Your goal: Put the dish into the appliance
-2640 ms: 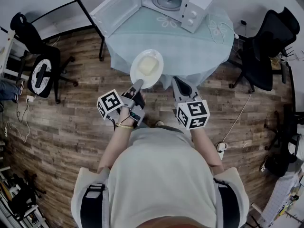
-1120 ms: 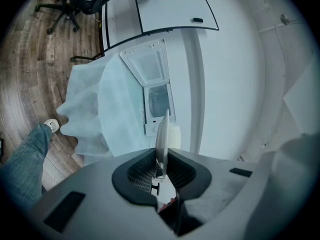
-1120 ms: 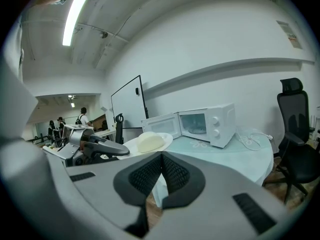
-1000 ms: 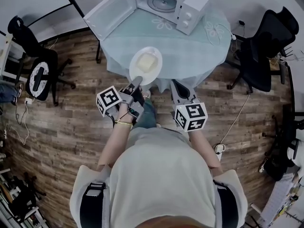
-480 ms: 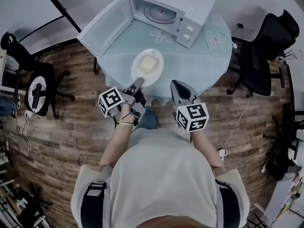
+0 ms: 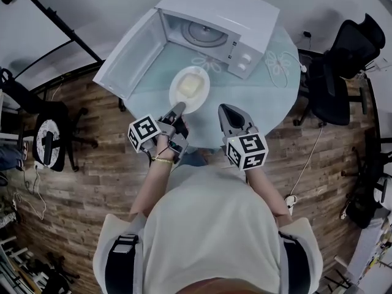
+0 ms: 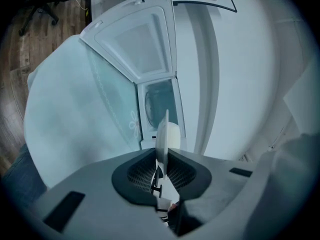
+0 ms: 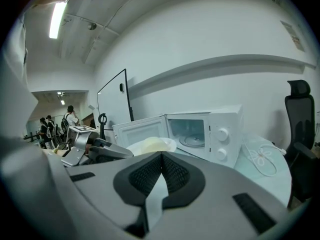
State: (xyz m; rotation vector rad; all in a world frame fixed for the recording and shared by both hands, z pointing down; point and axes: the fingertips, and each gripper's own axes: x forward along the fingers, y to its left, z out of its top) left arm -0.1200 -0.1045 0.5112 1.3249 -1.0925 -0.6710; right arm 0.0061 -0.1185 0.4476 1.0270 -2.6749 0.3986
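A white dish (image 6: 188, 88) with a pale lump of food on it hangs over the near part of the round table (image 6: 263, 87). My left gripper (image 6: 176, 111) is shut on the dish's near rim; in the left gripper view the dish (image 7: 163, 138) stands edge-on between the pads. The white microwave (image 6: 211, 24) stands at the table's far side with its door (image 6: 125, 59) swung wide to the left and its turntable showing. It lies straight ahead in the left gripper view, microwave (image 7: 159, 106). My right gripper (image 6: 228, 113) is shut and empty, to the right of the dish.
A black office chair (image 6: 340, 78) stands right of the table and another chair (image 6: 49, 133) to the left on the wood floor. A white cord (image 6: 278, 57) lies on the tablecloth by the microwave. Several people (image 8: 50, 126) stand far off in the right gripper view.
I have stepped closer to the table, both grippers going along. The dish, still gripped on its near rim, now hangs over the table and nearer the open microwave.
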